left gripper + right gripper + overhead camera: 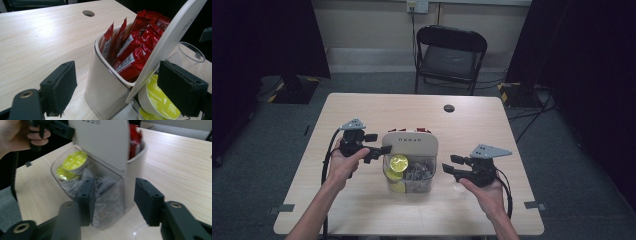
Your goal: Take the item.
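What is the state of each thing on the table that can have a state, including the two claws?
Lid: raised, tilted open, its left edge between the jaws of the left claw.
Clear compartment: uncovered, holds yellow capsules and clear wrapped packets.
White compartment: full of upright red sachets.
Left claw: at the lid's edge; grip cannot be told.
Right claw: open, beside the container, holding nothing.

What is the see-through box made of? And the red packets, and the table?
The see-through box looks like clear, glossy plastic: you can see the capsules through its walls. The red packets look like shiny foil or plastic film, since they crinkle and glint. The table shows a pale wood grain, probably a smooth laminate rather than solid wood.
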